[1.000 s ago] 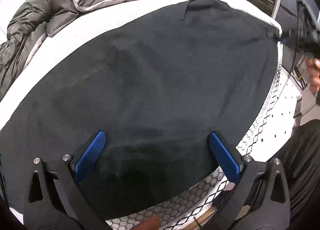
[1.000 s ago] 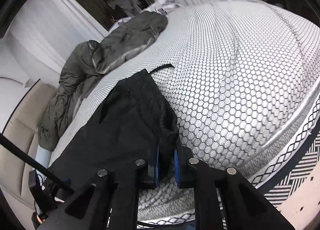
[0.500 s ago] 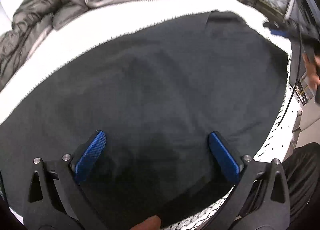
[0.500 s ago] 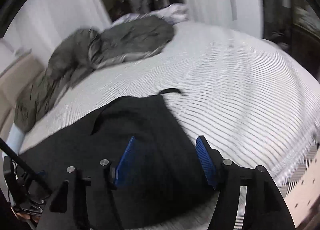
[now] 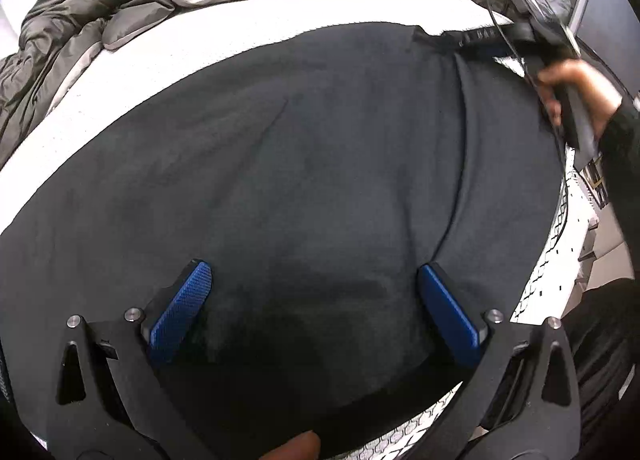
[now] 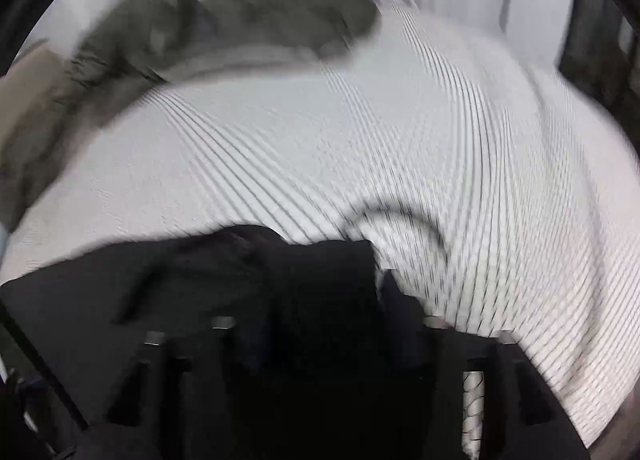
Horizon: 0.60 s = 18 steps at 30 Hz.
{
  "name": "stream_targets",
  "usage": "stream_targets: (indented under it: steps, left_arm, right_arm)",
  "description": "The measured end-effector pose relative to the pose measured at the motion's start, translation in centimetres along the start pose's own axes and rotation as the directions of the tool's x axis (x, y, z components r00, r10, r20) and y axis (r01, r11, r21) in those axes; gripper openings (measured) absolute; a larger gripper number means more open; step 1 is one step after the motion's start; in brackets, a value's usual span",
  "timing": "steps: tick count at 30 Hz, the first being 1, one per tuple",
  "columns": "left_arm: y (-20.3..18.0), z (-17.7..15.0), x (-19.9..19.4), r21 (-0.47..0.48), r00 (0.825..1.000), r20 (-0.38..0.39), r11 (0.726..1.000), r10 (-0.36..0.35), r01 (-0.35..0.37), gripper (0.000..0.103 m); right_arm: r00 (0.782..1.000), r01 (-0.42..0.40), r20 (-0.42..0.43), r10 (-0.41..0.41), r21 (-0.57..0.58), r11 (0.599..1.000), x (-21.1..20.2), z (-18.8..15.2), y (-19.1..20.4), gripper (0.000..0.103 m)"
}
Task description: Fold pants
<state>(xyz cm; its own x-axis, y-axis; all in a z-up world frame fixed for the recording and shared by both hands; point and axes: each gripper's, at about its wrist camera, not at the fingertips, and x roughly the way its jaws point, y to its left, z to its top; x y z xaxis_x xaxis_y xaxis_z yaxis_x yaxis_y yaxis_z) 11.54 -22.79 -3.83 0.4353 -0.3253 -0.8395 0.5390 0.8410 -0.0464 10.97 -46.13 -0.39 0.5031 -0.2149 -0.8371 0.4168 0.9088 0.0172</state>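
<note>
The black pants lie spread flat on the white bed, filling most of the left wrist view. My left gripper hovers over their near part, open, its blue pads wide apart with nothing between them. A hand holds my right gripper at the pants' far right corner. The right wrist view is motion-blurred: the right gripper stands open over a corner of the pants, its fingers on either side of the cloth without pressing it. A dark drawstring curls on the sheet.
A grey duvet is bunched at the far left of the bed, also seen as the duvet. The honeycomb mattress edge runs at the right. A dark sleeve reaches in from the right.
The right gripper let go of the pants' corner, opened wide and swept sideways along the edge. The left gripper drifted slightly over the pants, still open.
</note>
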Motion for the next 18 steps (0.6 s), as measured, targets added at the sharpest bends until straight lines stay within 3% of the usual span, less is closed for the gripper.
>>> stream_targets:
  steps: [3, 4, 5, 7, 9, 11, 13, 16, 18]
  left_arm:
    - [1.2, -0.3, -2.4, -0.026, 0.999, 0.04, 1.0, 0.012, -0.011, 0.103]
    - [1.9, -0.4, -3.2, -0.032, 0.998, 0.061, 0.999, 0.021, -0.019, 0.103]
    - [2.9, -0.5, -3.9, -0.049, 0.996, 0.078, 0.998, 0.042, -0.039, 0.103]
    - [4.7, -0.7, -3.9, -0.088, 0.994, 0.063, 0.992, 0.095, -0.089, 0.103]
    - [6.4, -1.2, -3.0, -0.124, 0.992, 0.024, 0.985, 0.127, -0.123, 0.103]
    - [7.9, -2.0, -1.8, -0.16, 0.99, -0.014, 0.977, 0.141, -0.141, 0.103]
    - [8.9, -2.3, -1.6, -0.185, 0.99, 0.0, 0.973, 0.141, -0.138, 0.103]
    - [10.4, -3.3, -2.0, -0.192, 0.981, 0.018, 0.963, 0.194, -0.187, 0.103]
    - [11.6, -4.4, -2.7, -0.213, 0.979, 0.02, 0.958, 0.202, -0.193, 0.103]
  right_arm:
    - [0.997, 0.045, 0.062, -0.043, -0.043, 0.998, -3.3, -0.9, 0.4, 0.069]
    - [0.992, 0.081, 0.102, -0.075, -0.062, 0.995, -5.2, -1.2, 0.9, 0.076]
    - [0.985, 0.095, 0.154, -0.083, -0.073, 0.993, -7.2, -1.7, 1.6, 0.09]
    - [0.973, 0.06, 0.229, -0.034, -0.107, 0.992, -10.7, -3.2, 3.4, 0.096]
    - [0.966, -0.013, 0.252, 0.062, -0.19, 0.982, -12.3, -4.9, 6.8, 0.097]
    - [0.966, -0.101, 0.2, 0.164, -0.291, 0.952, -12.1, -6.9, 10.8, 0.098]
    - [0.964, -0.185, 0.106, 0.244, -0.393, 0.901, -10.4, -8.8, 15.4, 0.098]
    - [0.978, -0.17, 0.007, 0.208, -0.549, 0.818, -7.5, -11.4, 20.9, 0.098]
    - [0.991, -0.104, 0.001, 0.131, -0.598, 0.795, -6.1, -12.9, 21.4, 0.098]
